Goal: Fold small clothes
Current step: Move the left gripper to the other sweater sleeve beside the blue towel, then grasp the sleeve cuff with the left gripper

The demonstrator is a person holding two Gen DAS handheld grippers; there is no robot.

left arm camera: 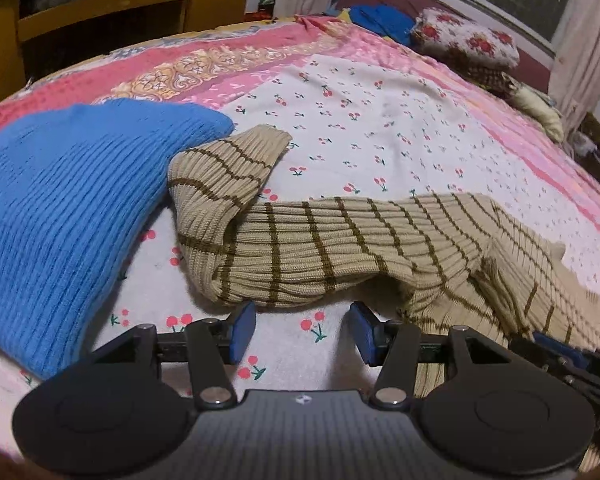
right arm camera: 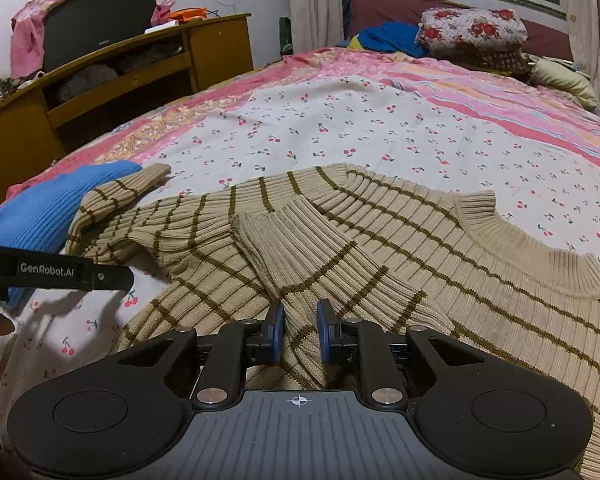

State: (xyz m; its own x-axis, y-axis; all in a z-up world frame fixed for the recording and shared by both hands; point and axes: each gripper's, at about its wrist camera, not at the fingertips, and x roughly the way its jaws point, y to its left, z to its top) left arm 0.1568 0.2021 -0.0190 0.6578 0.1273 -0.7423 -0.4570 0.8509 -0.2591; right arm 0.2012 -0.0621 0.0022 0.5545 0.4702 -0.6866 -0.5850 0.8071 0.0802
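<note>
Striped sweater (right arm camera: 380, 240) spread on bed (right arm camera: 340, 128), blue knit (right arm camera: 40, 212) at 9 o'clock. Right claw (right arm camera: 300, 330) pinches folded-in sleeve. Left claw (left arm camera: 302, 330) gapes empty: grab far sleeve (left arm camera: 228, 164) at 11 o'clock (cuff first), lay flat across chest.

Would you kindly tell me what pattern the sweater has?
The sweater is beige ribbed knit with thin brown stripes, clearest in the right wrist view.

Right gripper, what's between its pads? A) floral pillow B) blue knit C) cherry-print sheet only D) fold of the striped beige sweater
D: the right gripper has its jaws closed onto a bunched fold of the striped beige sweater.
</note>
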